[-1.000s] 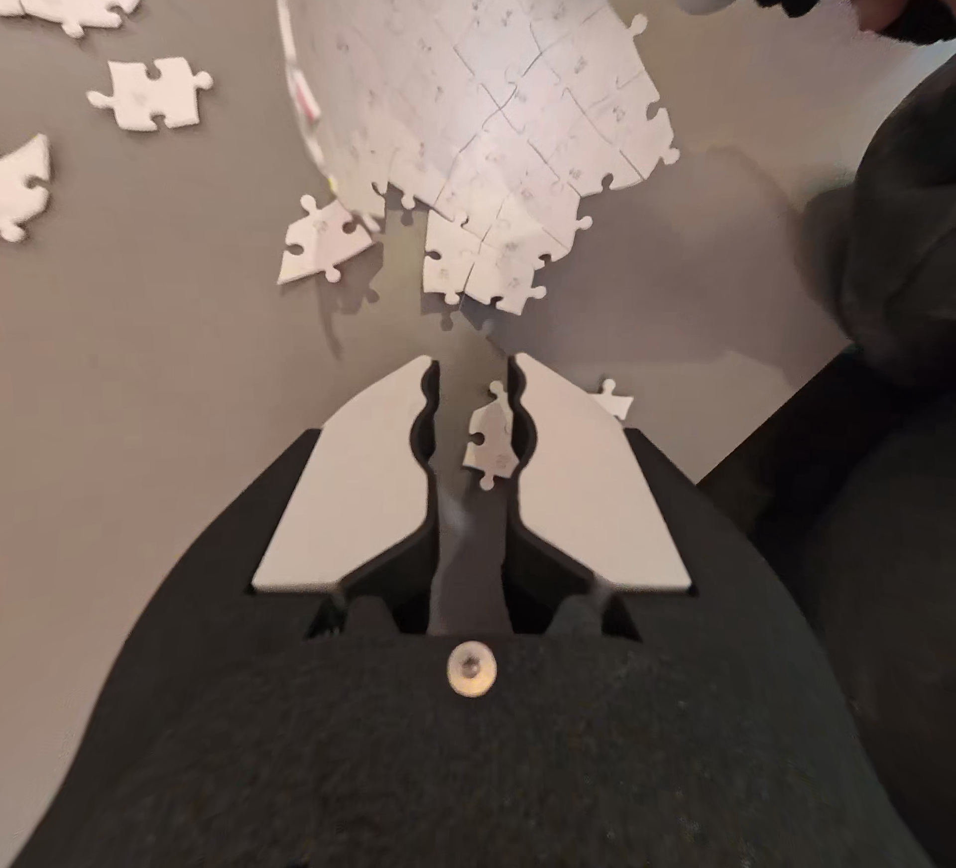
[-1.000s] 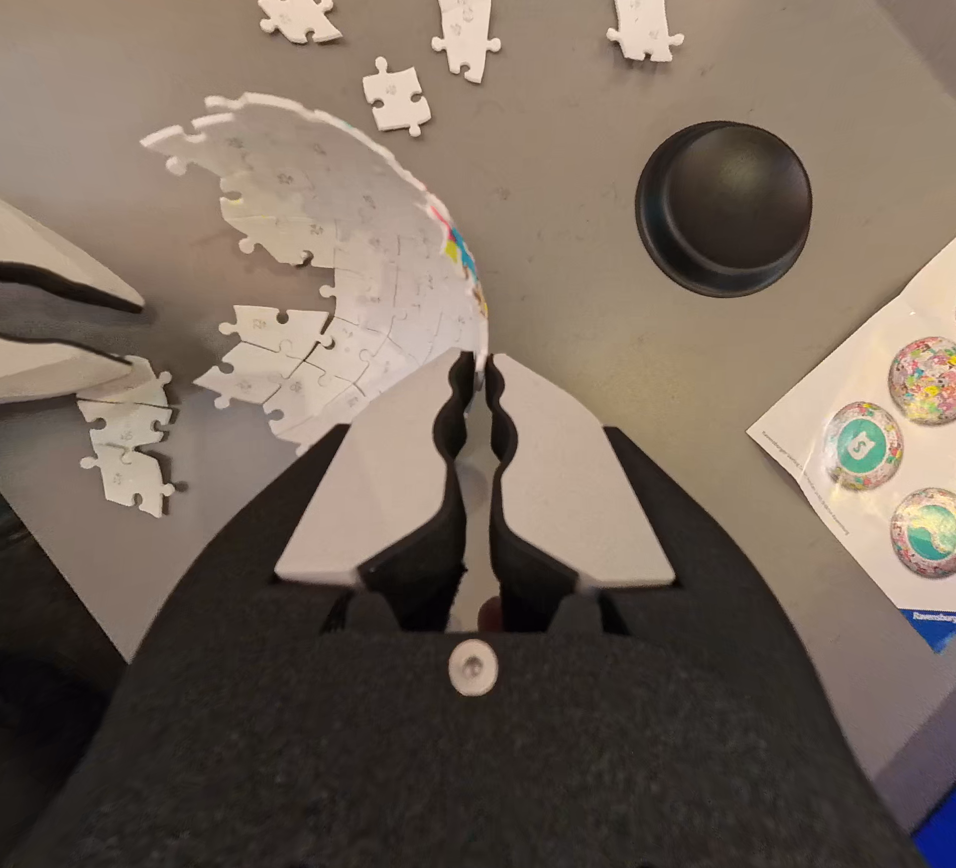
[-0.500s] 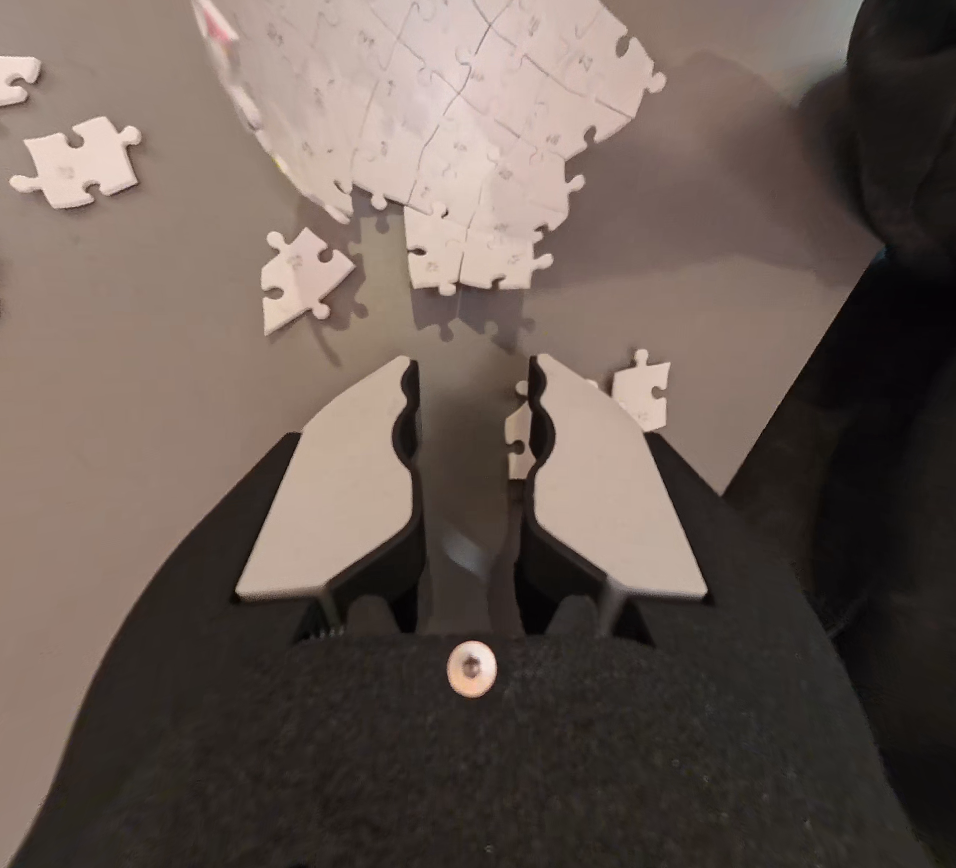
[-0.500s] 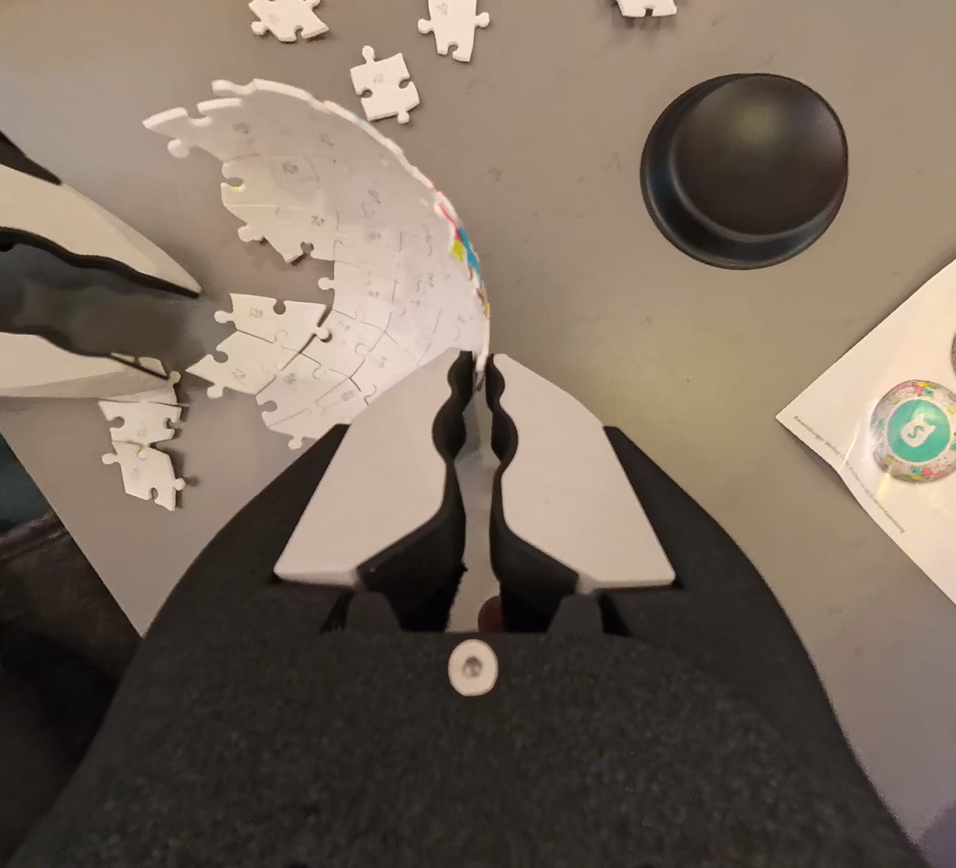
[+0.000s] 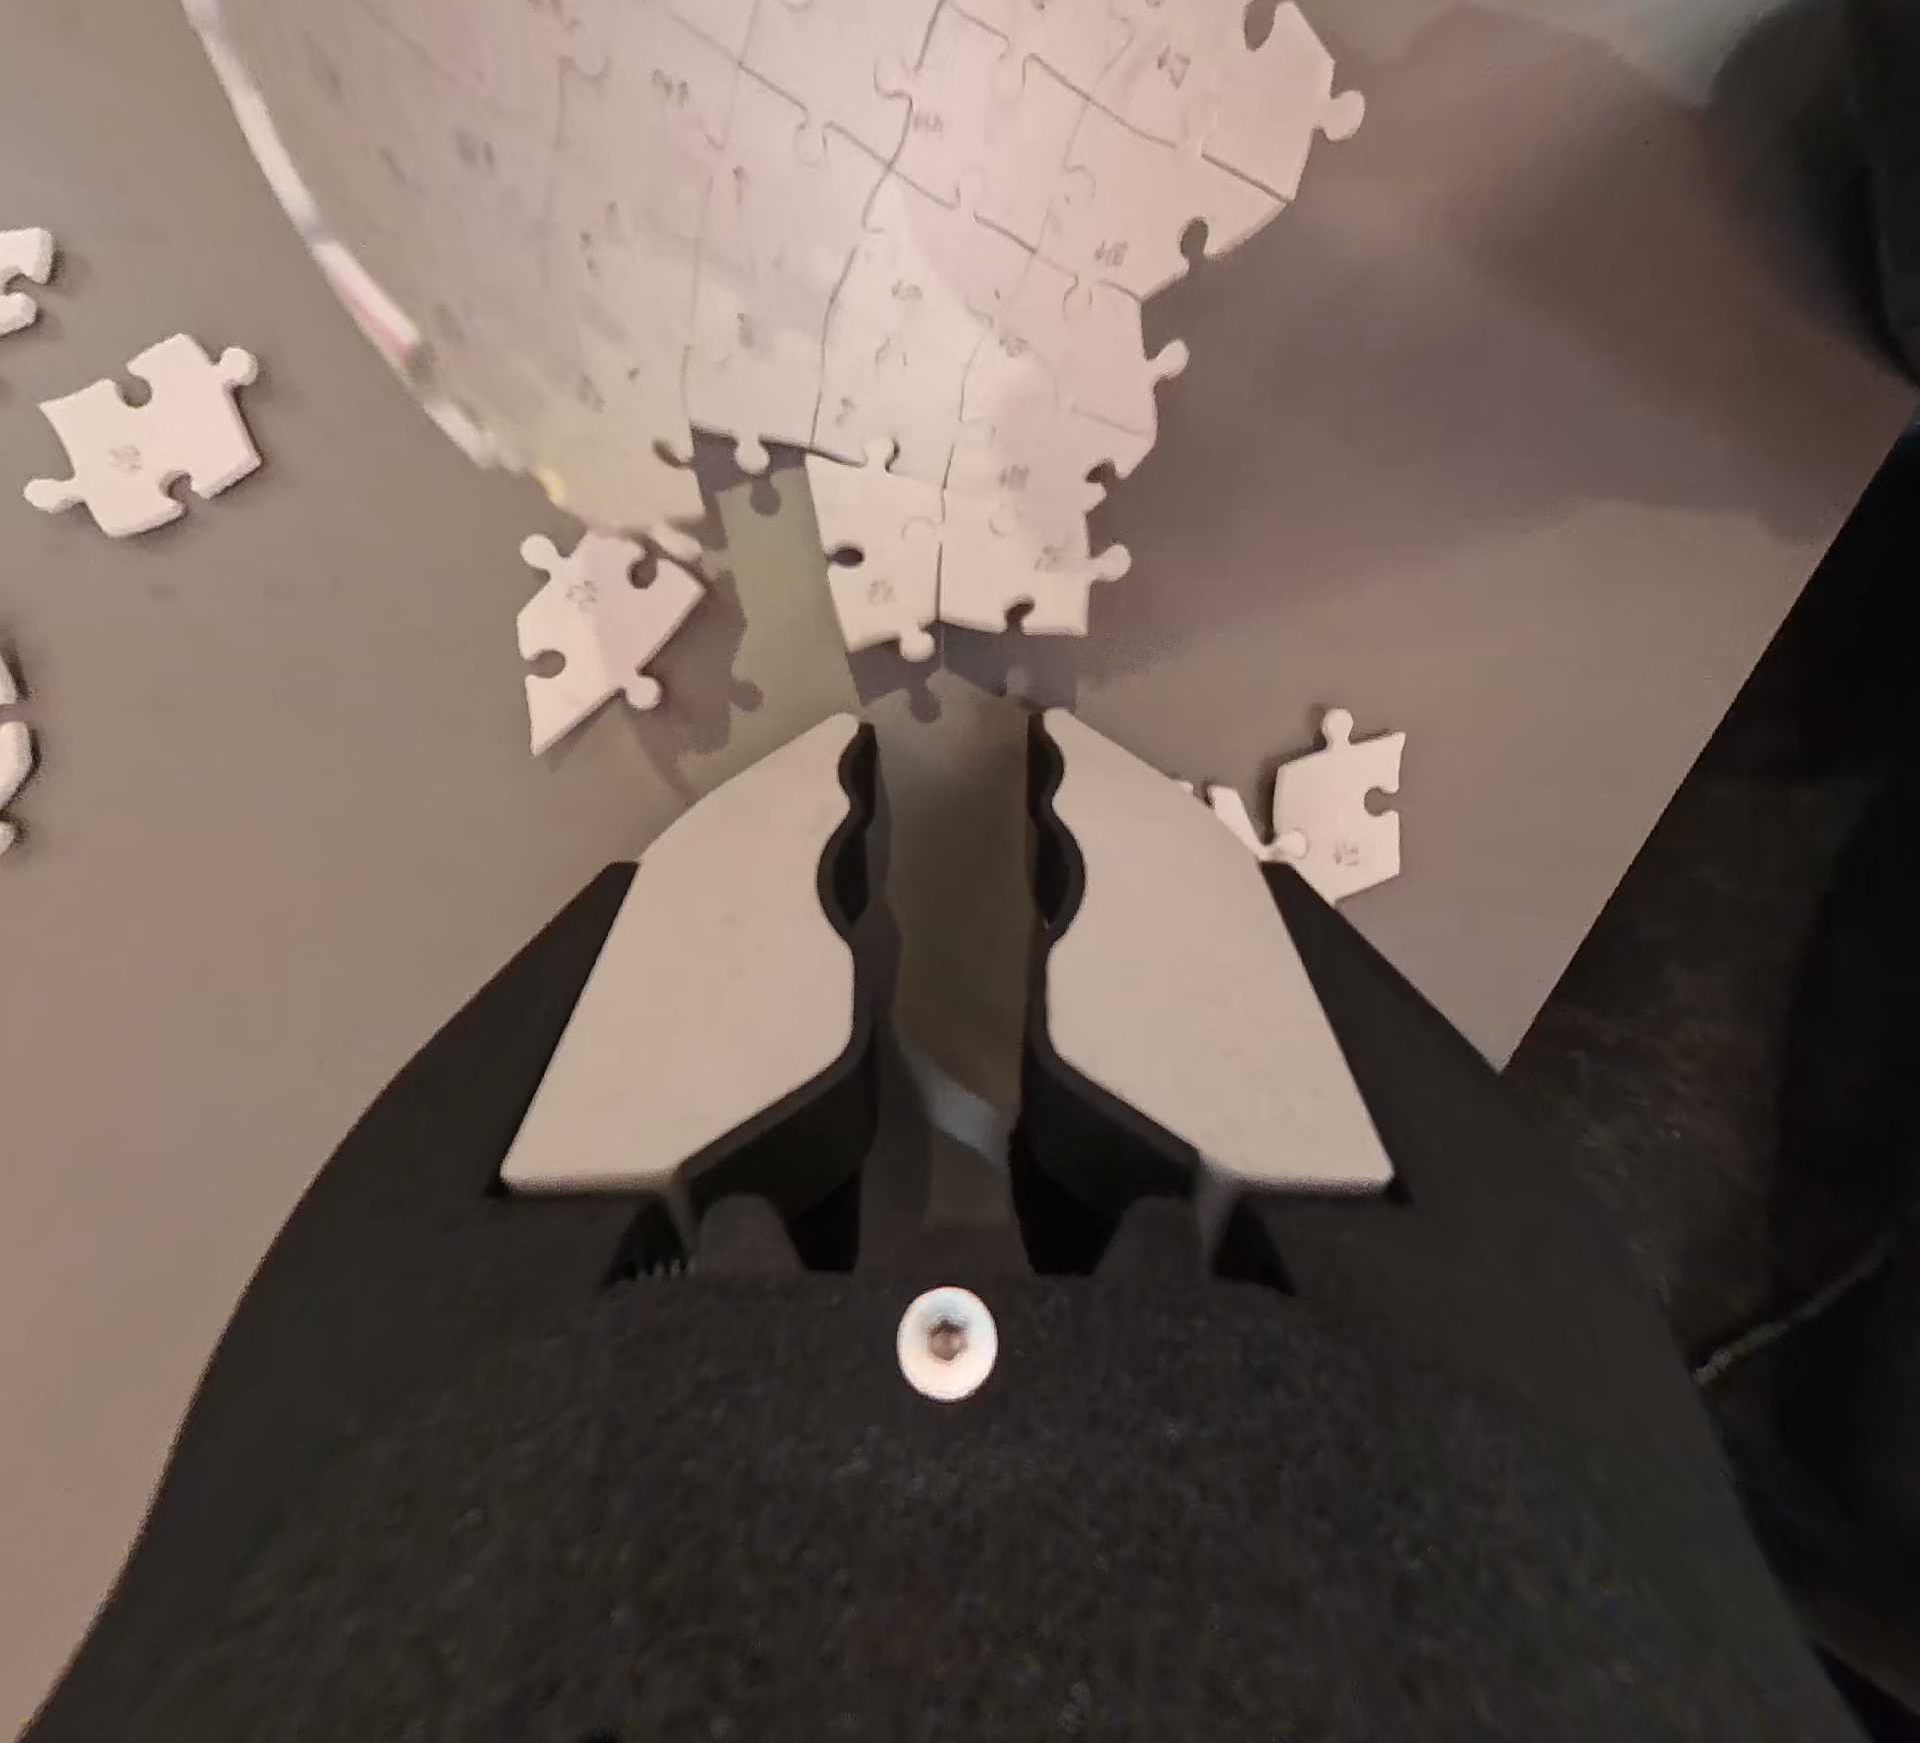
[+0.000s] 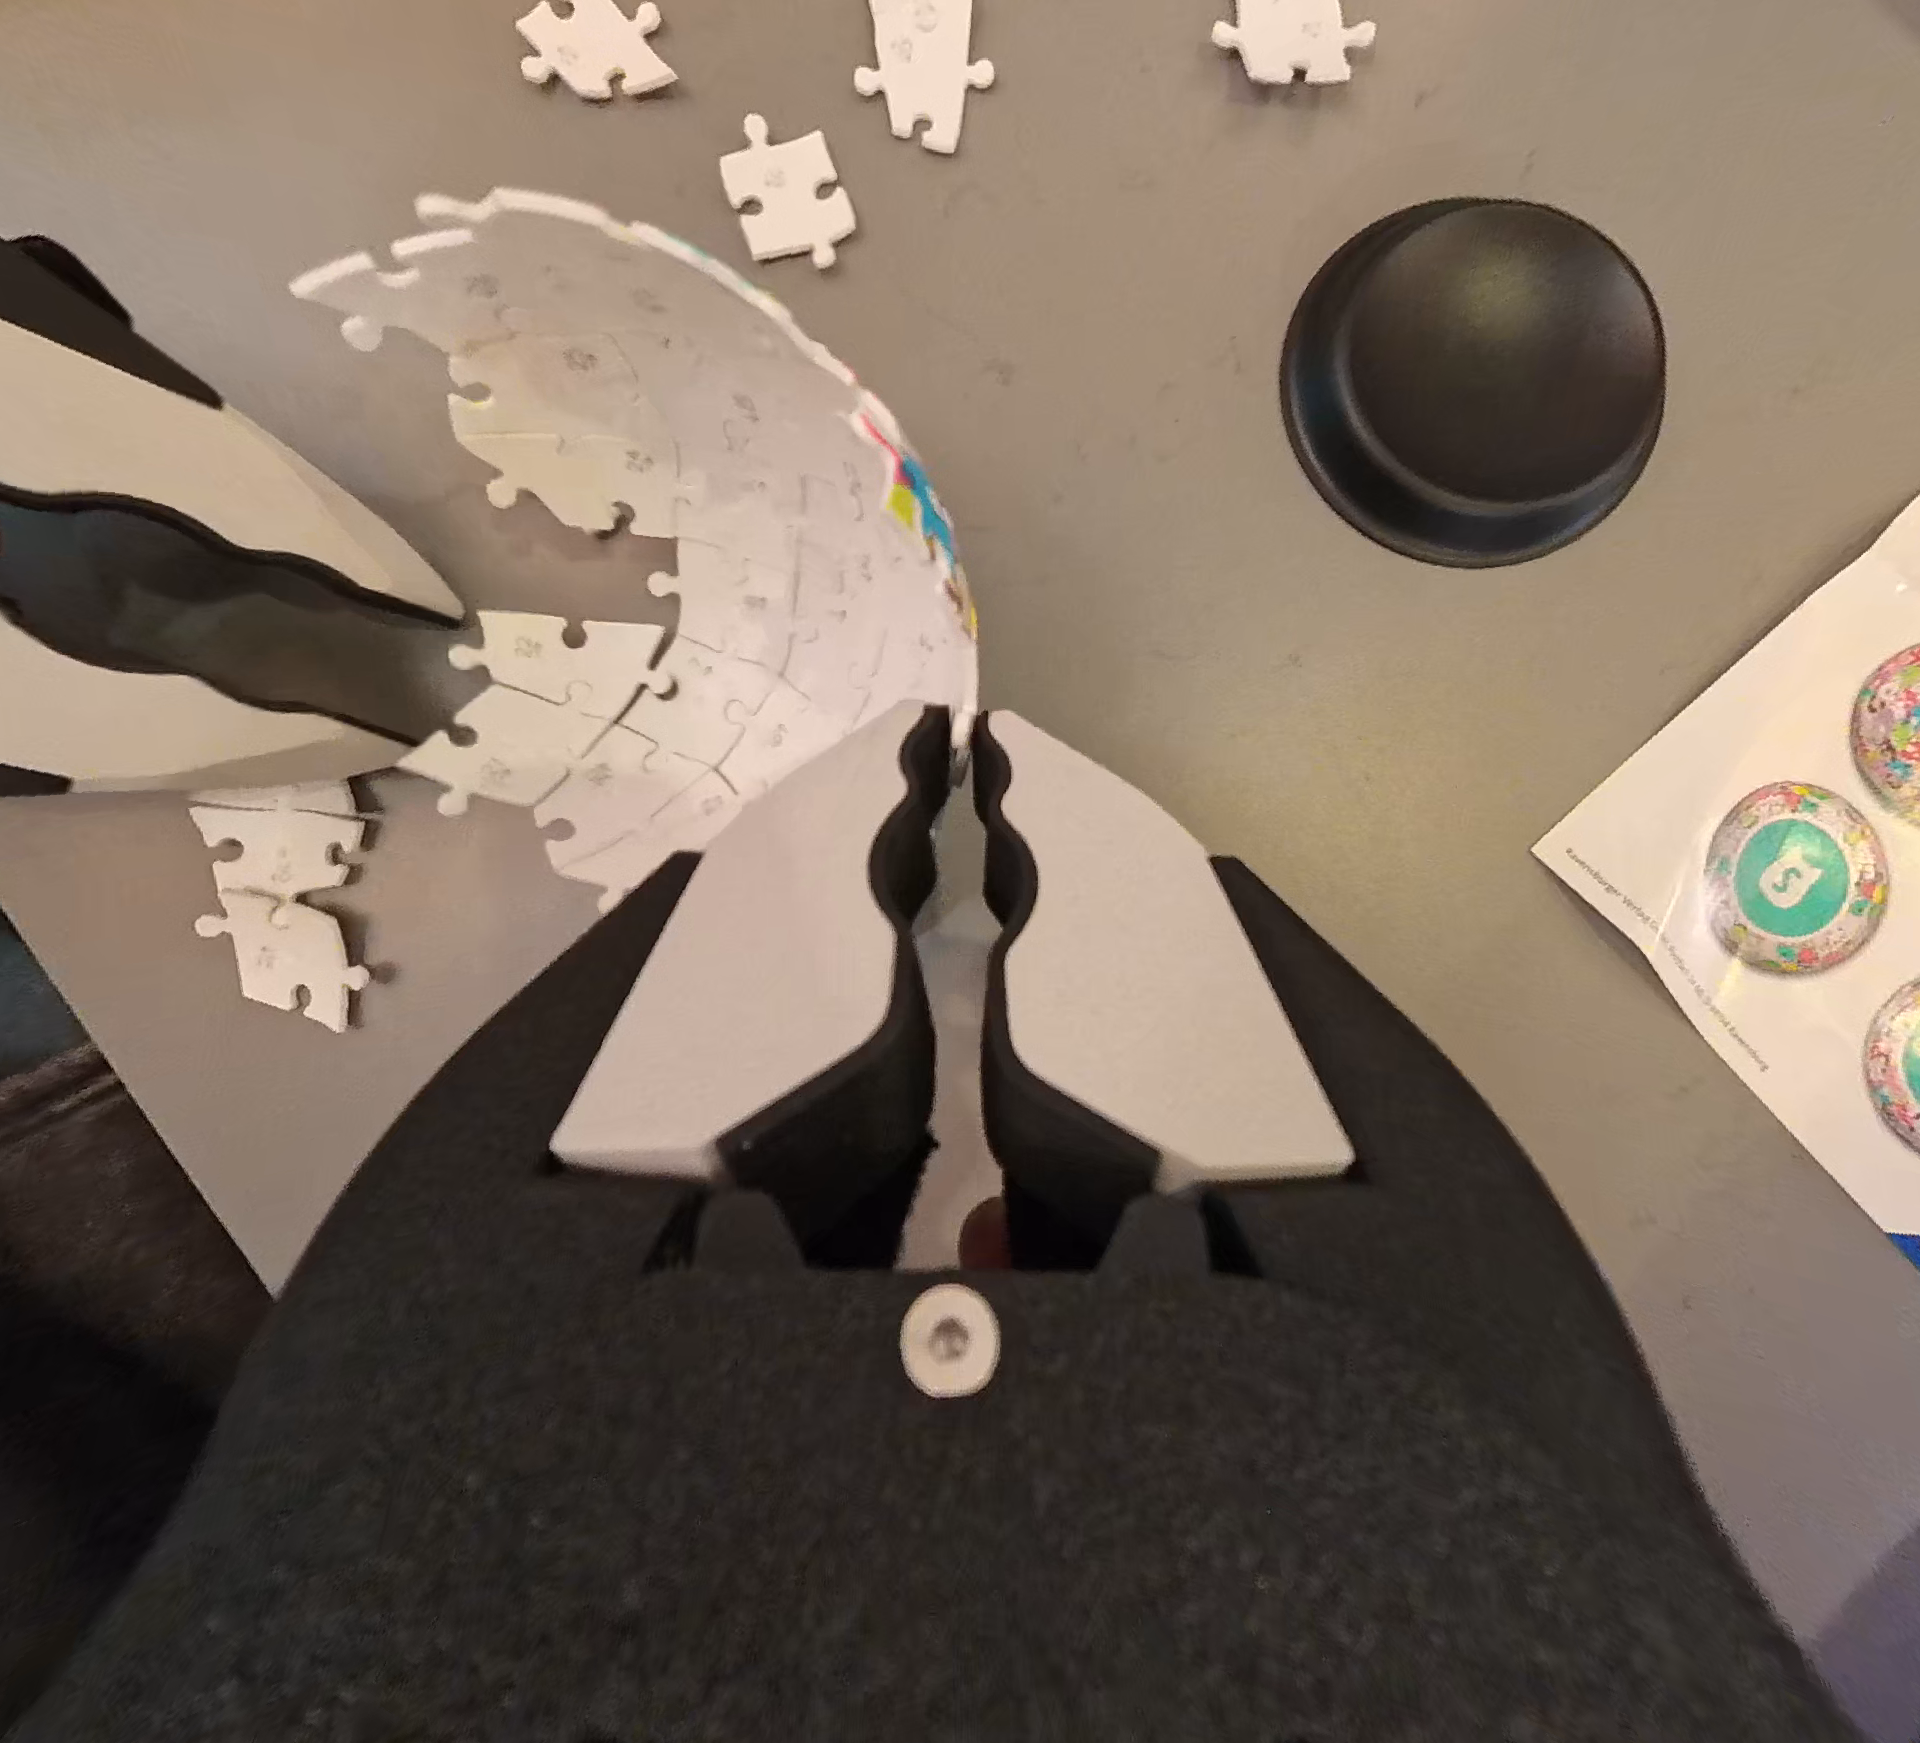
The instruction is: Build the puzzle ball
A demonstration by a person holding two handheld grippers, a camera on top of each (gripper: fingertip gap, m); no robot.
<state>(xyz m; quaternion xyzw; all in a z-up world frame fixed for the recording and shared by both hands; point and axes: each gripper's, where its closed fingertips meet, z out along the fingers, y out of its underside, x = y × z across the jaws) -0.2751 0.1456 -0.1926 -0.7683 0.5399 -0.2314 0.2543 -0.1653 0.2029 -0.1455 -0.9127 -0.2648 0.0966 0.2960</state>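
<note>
The half-built puzzle ball [image 6: 717, 550] is a curved white shell seen from its inside, with a coloured outer rim. It stands on edge on the grey table [image 6: 1143, 550]. My right gripper [image 6: 964, 737] is shut on the shell's rim. In the left wrist view the shell [image 5: 831, 135] fills the top. My left gripper [image 5: 948, 737] is open and empty, its tips just short of the shell's lowest tabbed pieces. It also shows in the right wrist view [image 6: 442, 675], at the shell's left edge.
Loose white pieces lie around: one [image 5: 597, 623] by the shell, one [image 5: 1345, 805] right of my left fingers, joined ones [image 6: 281, 904], and several at the back [image 6: 920, 20]. A black round stand [image 6: 1470, 384] and a printed leaflet [image 6: 1766, 862] lie to the right. The table edge [image 5: 1662, 862] runs close on the right. The gap from one gripper's tips to the other's is roughly 12 cm.
My left gripper has opened wider and moved forward to the shell's lower edge, leaving the small pieces on the table to its right. My right gripper has kept hold of the rim.
</note>
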